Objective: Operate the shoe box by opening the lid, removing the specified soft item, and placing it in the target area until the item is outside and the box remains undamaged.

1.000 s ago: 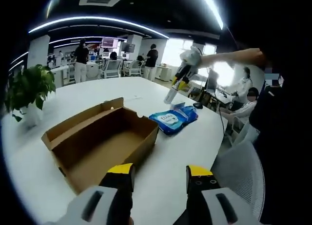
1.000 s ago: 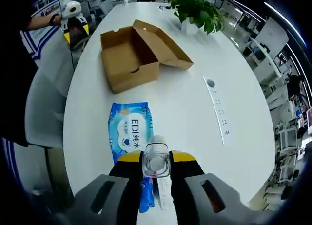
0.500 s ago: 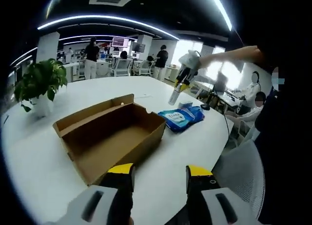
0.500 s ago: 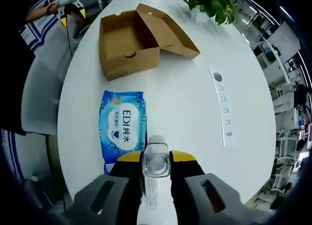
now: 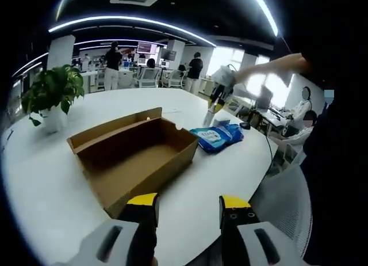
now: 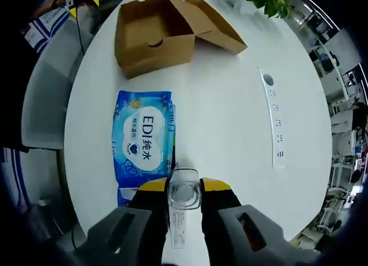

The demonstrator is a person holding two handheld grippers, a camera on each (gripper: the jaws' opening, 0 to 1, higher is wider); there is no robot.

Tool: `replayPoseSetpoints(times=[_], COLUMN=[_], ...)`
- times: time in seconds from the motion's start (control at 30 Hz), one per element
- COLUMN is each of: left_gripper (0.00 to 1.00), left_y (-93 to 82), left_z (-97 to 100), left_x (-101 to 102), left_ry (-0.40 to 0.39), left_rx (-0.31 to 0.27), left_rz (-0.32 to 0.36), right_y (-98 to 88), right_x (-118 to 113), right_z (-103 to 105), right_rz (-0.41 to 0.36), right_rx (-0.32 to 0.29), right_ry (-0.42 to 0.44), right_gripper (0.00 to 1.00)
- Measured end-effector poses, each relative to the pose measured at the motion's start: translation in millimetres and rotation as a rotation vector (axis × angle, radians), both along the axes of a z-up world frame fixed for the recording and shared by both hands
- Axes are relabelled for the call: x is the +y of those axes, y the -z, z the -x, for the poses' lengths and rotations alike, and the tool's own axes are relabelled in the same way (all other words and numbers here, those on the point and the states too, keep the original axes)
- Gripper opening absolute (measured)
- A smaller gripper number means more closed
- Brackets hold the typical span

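In the left gripper view, the left gripper [image 5: 188,211] hangs over the near edge of the white table [image 5: 34,179] with its yellow-tipped jaws apart and nothing between them. Ahead, at about 11 o'clock from the jaws, sits the open cardboard shoe box [image 5: 135,156], its lid folded back along the far side and its inside looking bare. Just past the box's right end, at about 1 o'clock, lies the blue wet-wipes pack [image 5: 217,136], flat on the table and clear of the box. Above the pack hangs the right gripper [image 5: 214,107], held by an outstretched arm, with a small clear bottle pointing down from its jaws. A potted plant [image 5: 50,94] stands on the table at 10 o'clock.

In the right gripper view, the right gripper [image 6: 184,188] looks down on the table [image 6: 230,116], its jaws closed on the clear bottle [image 6: 184,196], whose round end faces the camera; a labelled part runs down between the jaws. The wipes pack [image 6: 144,144] lies just beside the jaws at 11 o'clock, printed "EDI". The shoe box [image 6: 155,30] is at 12 o'clock, well apart from the pack. At 2 o'clock a white strip [image 6: 275,128] lies in the tabletop, probably a row of power sockets.
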State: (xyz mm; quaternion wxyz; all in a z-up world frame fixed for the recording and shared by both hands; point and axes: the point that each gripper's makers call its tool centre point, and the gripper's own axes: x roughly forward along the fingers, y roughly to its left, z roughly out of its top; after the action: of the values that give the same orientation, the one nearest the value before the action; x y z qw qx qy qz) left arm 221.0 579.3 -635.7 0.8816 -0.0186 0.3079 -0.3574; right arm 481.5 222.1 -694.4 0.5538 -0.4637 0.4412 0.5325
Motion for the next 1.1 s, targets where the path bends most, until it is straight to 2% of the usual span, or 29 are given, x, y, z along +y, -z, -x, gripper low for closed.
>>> replayPoseSetpoints(times=[0.33, 1.1], left_gripper=[0.42, 0.42], left_y=[1.8, 3.4], left_z=[0.8, 4.2], left_x=[1, -2], left_ry=[-0.004, 0.011], left_rx=[0.009, 0.017], left_rz=[-0.003, -0.006], right_y=[11.5, 17.7], right_x=[-9, -19], right_z=[3, 4], right_rz=[0.036, 0.089], right_rx=[0.012, 0.011], right_ry=[-0.007, -0.016], right_gripper=[0.18, 0.19])
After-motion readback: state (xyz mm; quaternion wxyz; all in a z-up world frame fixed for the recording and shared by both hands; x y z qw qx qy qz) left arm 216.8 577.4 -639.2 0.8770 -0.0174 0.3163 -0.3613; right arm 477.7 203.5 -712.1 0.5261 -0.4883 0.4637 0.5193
